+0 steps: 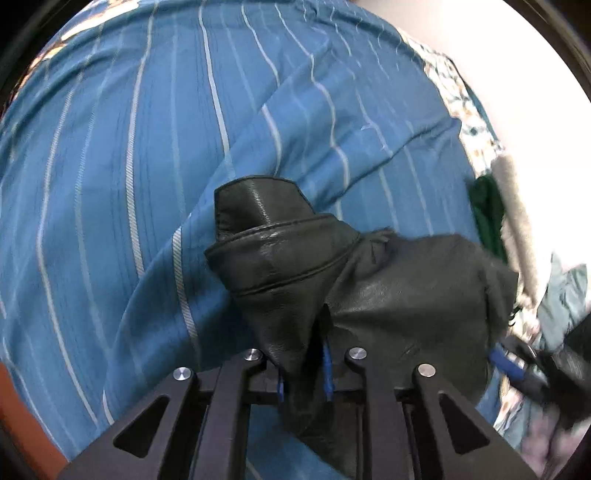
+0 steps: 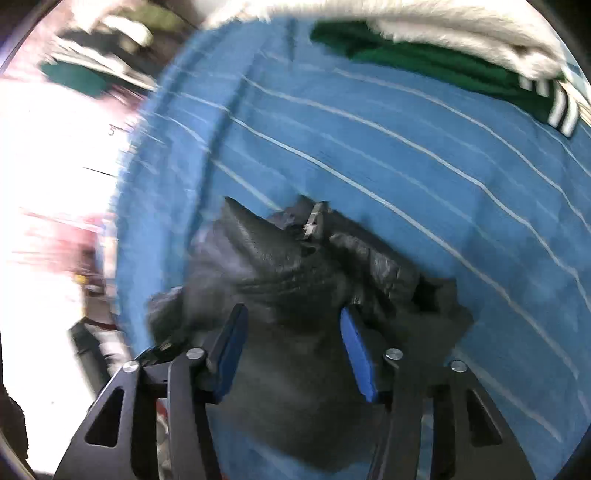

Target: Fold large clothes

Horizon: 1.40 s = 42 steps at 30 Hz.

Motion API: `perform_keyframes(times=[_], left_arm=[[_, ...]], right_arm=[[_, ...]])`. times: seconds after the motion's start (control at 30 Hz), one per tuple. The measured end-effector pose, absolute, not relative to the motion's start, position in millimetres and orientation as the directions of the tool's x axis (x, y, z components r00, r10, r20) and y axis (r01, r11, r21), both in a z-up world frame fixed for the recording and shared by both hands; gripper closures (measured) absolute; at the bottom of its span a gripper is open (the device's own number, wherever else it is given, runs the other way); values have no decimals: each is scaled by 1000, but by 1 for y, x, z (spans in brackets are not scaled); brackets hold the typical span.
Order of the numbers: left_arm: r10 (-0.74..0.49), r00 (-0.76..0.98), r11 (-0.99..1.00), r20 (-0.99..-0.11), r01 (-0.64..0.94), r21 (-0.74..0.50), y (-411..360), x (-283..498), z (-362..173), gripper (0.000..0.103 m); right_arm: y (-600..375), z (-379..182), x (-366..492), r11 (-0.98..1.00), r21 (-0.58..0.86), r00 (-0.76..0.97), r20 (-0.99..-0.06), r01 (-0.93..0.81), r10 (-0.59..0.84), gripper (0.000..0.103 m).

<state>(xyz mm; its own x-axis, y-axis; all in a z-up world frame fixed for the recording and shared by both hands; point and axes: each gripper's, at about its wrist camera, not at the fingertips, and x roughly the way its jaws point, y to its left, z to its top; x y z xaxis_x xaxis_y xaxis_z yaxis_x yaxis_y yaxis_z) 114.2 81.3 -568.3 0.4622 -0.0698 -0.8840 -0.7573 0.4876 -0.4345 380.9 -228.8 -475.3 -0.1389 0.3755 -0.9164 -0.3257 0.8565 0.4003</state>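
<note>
Left gripper (image 1: 304,363) sits closest to my lens at 6 o'clock, fingers nearly together and pinched on a fold of the black leather jacket (image 1: 332,280); blue pads barely show through the leather.

Biggest thing I see: blue striped bedspread (image 1: 147,147), filling the left wrist view from 9 through 1 o'clock, wrinkled, with one fold ridge running from 7 toward 2.

Jacket next: bunched at centre, rolled hem or collar edge standing up at 12 o'clock of the gripper, rest draping off toward 3. In the right wrist view it lies crumpled on the bedspread at centre-low.

Green garment (image 2: 424,59) with white stripes lies at 1 o'clock in the right view, a white fluffy textile (image 2: 461,33) overlapping its far edge.

Right gripper (image 2: 291,350): fingers spread wide, blue pads (image 2: 356,354) apart, jacket leather between and beyond them. Clamped on nothing. View is motion-blurred, so I can't tell if the pads touch the leather.
</note>
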Motion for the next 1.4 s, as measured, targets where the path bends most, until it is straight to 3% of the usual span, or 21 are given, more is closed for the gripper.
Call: perform_keyframes(times=[0.07,0.23,0.3,0.37,0.47,0.6,0.67,0.73,0.83,1.0,1.13,1.23,1.3,1.4], left_arm=[[-76,477,491,-875,-746,-449,84,110,-573,72],[-111,476,496,-872,-734,-464,89,105,-562,66],[-107,438,504,-893,-750,-428,91,100,-549,53],[-61,405,531,-912,-761,-374,95,93,-528,24],[36,388,575,-921,-762,-298,104,86,-500,12],[135,354,635,-925,-748,-193,122,90,-492,11],[119,351,640,-929,-743,-198,135,94,-501,11],[79,337,651,-938,-731,-207,145,102,-513,11],[21,330,649,-944,-723,-238,158,110,-522,11],[-117,301,610,-946,-730,-308,165,120,-537,11],[-230,282,584,-931,-726,-364,158,137,-552,11],[-176,197,661,-964,-702,-264,149,155,-567,11],[-158,148,693,-976,-688,-216,147,162,-579,9],[-149,139,718,-979,-666,-204,147,167,-584,6]], right_arm=[[-224,-509,395,888,374,-185,-924,-268,334,61],[-224,-525,402,914,315,-224,-939,-256,261,61],[-224,-507,402,913,317,-228,-938,-255,262,61],[-238,-480,397,900,359,-194,-928,-246,317,53],[-264,-434,384,890,387,-86,-922,-241,378,40],[-245,-437,375,819,522,-184,-852,-238,490,42],[-214,-457,375,821,516,-216,-855,-246,472,66],[-178,-492,374,830,504,-274,-855,-240,440,73],[-140,-551,369,902,349,-289,-917,-253,274,76],[-124,-541,375,931,277,-323,-926,-237,194,74],[-167,-490,363,888,432,-245,-888,-154,390,52],[-231,-450,343,908,404,-70,-915,-110,398,12],[-280,-442,327,934,350,-25,-937,-71,349,11],[-343,-468,304,914,402,-67,-912,56,405,11]])
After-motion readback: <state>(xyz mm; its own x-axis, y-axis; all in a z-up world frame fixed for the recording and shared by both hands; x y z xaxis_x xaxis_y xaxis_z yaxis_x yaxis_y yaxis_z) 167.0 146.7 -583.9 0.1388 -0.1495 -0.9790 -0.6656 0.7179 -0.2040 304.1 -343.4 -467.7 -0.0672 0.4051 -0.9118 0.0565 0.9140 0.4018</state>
